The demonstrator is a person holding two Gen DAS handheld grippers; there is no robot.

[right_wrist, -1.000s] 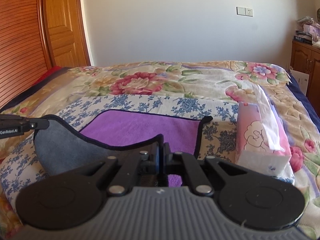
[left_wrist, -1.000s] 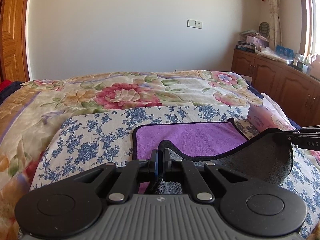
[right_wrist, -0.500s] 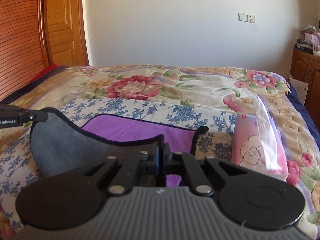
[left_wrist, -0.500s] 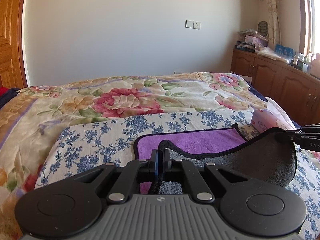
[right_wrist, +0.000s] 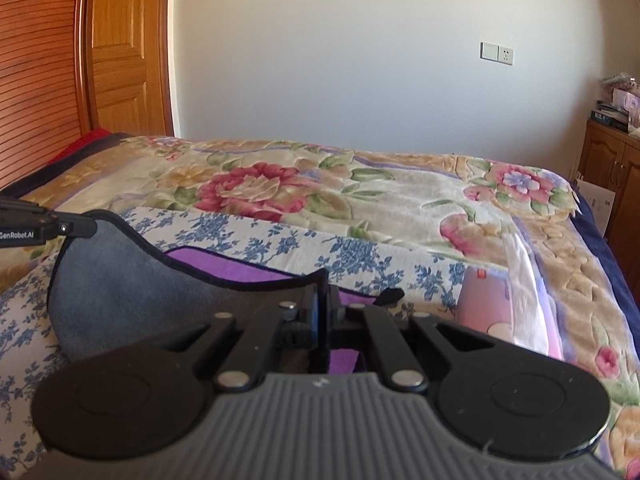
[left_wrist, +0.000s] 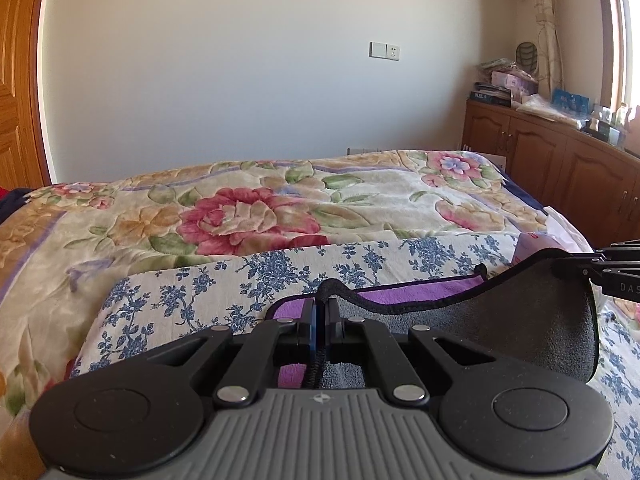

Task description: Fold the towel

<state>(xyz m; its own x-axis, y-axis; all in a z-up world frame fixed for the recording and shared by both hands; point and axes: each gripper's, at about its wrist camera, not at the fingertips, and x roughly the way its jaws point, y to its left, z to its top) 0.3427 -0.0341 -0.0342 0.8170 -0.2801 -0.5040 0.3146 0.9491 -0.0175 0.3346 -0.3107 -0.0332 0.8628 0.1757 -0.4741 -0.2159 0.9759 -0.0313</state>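
The towel (left_wrist: 520, 320) is purple on one face and grey on the other, with a dark hem, and lies on the bed. My left gripper (left_wrist: 321, 312) is shut on one near corner. My right gripper (right_wrist: 322, 304) is shut on the other near corner. The near edge is lifted between them, so the grey underside (right_wrist: 120, 280) hangs as a raised flap over the purple part (right_wrist: 248, 270). The right gripper's tips show in the left wrist view (left_wrist: 608, 268). The left gripper's tips show in the right wrist view (right_wrist: 60, 228).
The towel rests on a blue-flowered white cloth (left_wrist: 200, 296) over a floral blanket (left_wrist: 248, 216). A pink tissue pack (right_wrist: 504, 300) stands just right of the towel. Wooden cabinets (left_wrist: 560, 168) line the right wall; a wooden door (right_wrist: 120, 60) is at left.
Both grippers have carried the held near edge up and forward over the towel. Less purple shows now, and the far edge looks closer.
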